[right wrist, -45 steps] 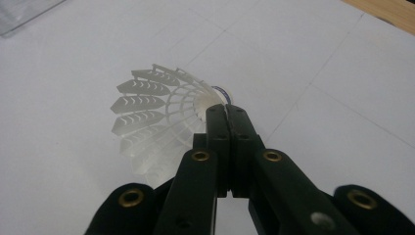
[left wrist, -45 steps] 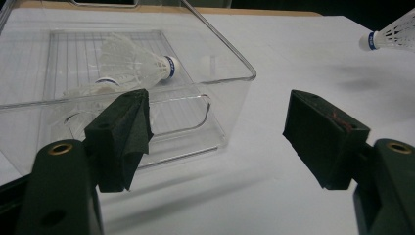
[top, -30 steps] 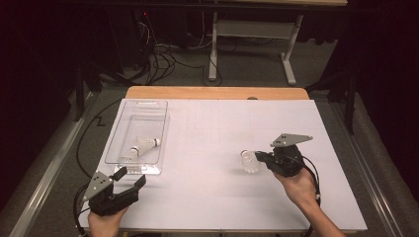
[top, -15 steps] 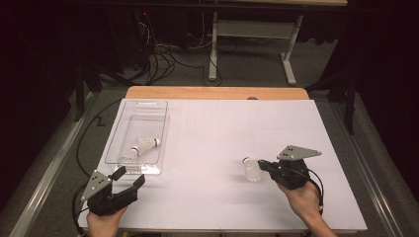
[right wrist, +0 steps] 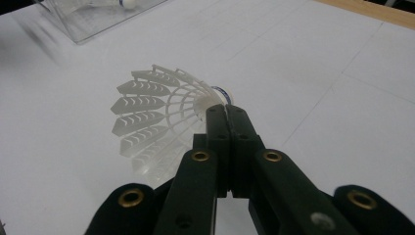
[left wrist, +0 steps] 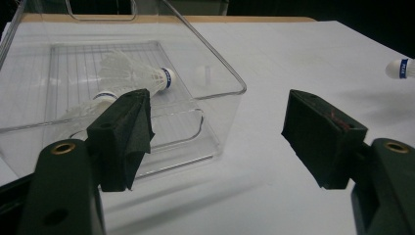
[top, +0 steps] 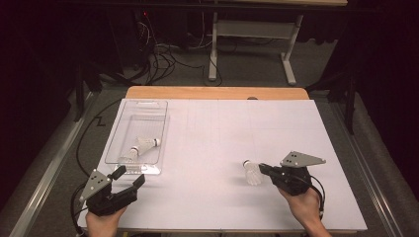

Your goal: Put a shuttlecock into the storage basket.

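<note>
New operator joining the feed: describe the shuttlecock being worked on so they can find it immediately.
On the white table, look right of centre, just ahead of the right hand-held gripper. The loose shuttlecock lies there on the bare surface. Unlike the two shuttlecocks inside the clear bin at the left, it lies outside any container.

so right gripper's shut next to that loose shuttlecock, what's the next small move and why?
Probably open the right gripper and ease it around the shuttlecock. Its jaws are pressed together with nothing between them, tips beside the cork end, and the shuttlecock lies on the white table. Two shuttlecocks already lie in the clear bin, so this one likely goes there next.
</note>
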### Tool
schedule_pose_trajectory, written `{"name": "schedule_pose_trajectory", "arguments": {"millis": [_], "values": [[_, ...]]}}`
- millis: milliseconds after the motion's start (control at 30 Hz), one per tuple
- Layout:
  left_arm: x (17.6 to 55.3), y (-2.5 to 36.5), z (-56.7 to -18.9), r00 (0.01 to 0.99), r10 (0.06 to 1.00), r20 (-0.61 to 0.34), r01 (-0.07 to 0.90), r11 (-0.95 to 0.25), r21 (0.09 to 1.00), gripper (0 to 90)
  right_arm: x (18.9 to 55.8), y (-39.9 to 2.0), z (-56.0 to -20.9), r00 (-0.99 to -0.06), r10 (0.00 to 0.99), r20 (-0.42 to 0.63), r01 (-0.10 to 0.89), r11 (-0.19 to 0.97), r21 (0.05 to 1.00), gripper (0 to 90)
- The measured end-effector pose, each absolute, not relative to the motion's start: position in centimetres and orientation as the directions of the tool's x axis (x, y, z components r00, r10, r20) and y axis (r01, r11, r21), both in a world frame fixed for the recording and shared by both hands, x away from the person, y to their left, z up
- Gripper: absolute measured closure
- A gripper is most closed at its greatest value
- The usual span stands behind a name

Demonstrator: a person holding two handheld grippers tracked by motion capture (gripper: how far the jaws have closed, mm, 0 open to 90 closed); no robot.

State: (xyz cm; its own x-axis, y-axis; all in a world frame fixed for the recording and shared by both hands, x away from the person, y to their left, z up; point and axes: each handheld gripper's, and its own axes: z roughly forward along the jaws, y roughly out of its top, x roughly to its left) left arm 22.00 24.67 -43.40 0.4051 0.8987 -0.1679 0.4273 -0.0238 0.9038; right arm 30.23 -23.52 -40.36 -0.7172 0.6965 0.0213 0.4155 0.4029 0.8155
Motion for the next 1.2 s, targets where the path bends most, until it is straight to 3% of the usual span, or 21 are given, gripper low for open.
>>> {"name": "schedule_pose_trajectory", "arguments": {"millis": [1200], "values": [[23.8,21.3,-41.6,0.562,0.816,-0.134,0.43,-0.15,0.89,30.6,30.4,-23.1,-40.8,-0.734,0.679,0.029,0.409,0.408,0.816,90.0]]}}
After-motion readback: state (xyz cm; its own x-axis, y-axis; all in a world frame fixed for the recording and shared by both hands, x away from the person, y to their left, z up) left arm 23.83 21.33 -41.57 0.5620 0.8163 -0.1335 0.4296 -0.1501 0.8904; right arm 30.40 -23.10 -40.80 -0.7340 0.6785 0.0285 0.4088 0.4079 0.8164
